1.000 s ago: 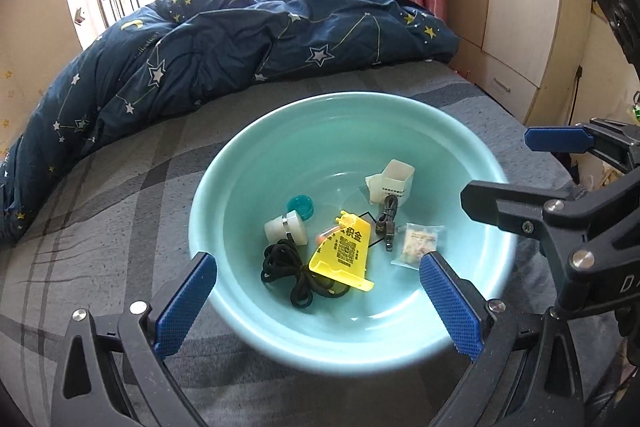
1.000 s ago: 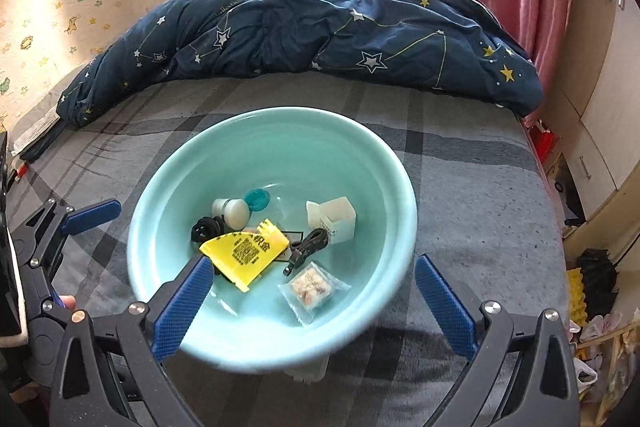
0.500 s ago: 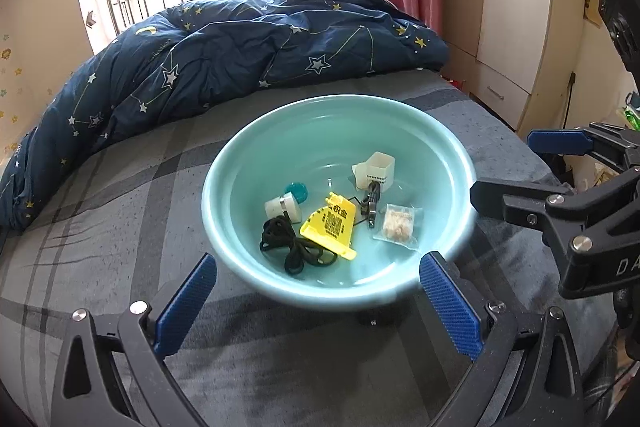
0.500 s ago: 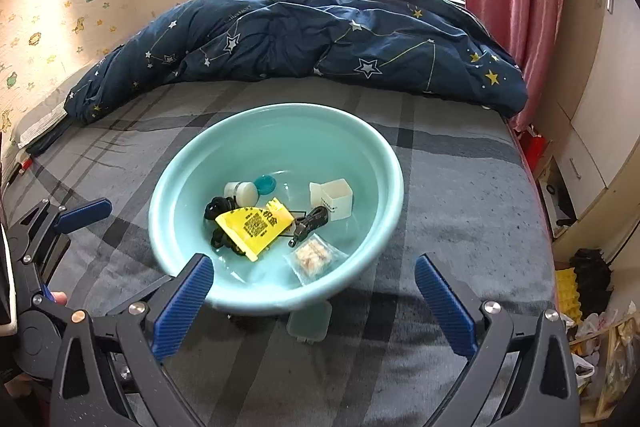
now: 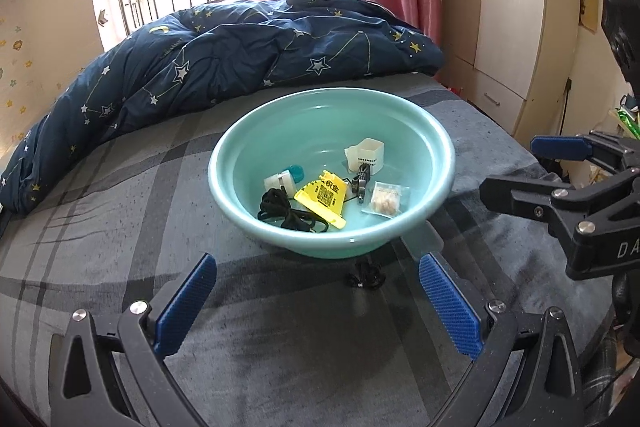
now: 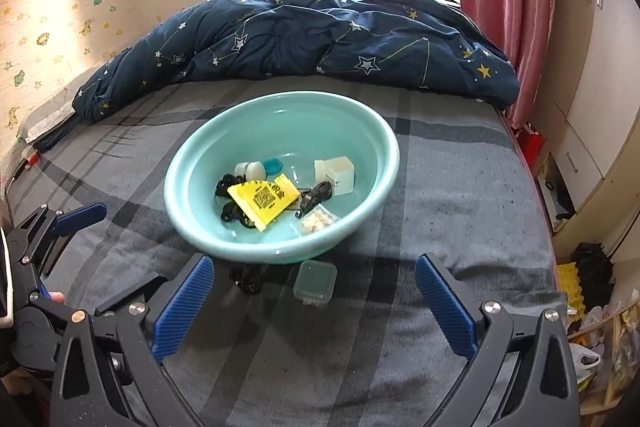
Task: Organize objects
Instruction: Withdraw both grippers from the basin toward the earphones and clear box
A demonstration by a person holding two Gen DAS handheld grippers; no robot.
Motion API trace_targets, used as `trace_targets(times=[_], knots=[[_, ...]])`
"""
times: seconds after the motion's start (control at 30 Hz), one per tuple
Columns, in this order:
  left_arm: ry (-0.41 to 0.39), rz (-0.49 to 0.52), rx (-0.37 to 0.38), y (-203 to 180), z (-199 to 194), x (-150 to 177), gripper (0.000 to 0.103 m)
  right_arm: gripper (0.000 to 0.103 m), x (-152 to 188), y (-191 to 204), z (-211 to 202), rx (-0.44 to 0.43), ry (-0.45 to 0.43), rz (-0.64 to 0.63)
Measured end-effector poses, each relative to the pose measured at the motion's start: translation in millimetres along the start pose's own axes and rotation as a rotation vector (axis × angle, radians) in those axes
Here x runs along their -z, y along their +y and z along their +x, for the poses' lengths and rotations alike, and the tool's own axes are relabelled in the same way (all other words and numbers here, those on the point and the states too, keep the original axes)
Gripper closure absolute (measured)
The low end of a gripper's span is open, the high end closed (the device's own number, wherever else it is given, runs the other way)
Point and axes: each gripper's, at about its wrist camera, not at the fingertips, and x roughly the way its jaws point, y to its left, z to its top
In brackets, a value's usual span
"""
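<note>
On the grey plaid bedsheet (image 6: 440,187) sits a round teal basin (image 6: 372,131) holding a yellow tag (image 6: 262,201) whose long axis runs diagonally, a white cube box (image 6: 336,174) and a black cord (image 5: 280,211). Just in front lies a small clear case (image 6: 315,282). Left gripper (image 5: 316,301) and right gripper (image 6: 314,301) both gape wide, empty

A bedroom: bed (image 6: 440,187), star-print duvet (image 6: 304,39), wardrobe (image 5: 516,11)

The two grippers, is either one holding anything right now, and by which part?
Nothing is held. The left gripper and right gripper are both open and empty, short of the round teal plastic basin on the grey plaid bed.
</note>
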Motion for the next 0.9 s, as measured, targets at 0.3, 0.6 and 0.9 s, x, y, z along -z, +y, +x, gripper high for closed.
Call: trace_targets(times=[0.3, 0.6, 0.9], knots=[[-0.01, -0.009, 0.007, -7, -3, 24, 0.0, 0.0, 29, 4, -3, 0.009, -0.03, -0.005], [-0.004, -0.016, 0.016, -13, 3, 47, 0.0, 0.0, 54, 6, 7, 0.015, -0.026, -0.002], [0.005, -0.019, 0.009, -16, 11, 60, 0.0, 0.0, 67, 2, 17, 0.028, -0.01, 0.012]])
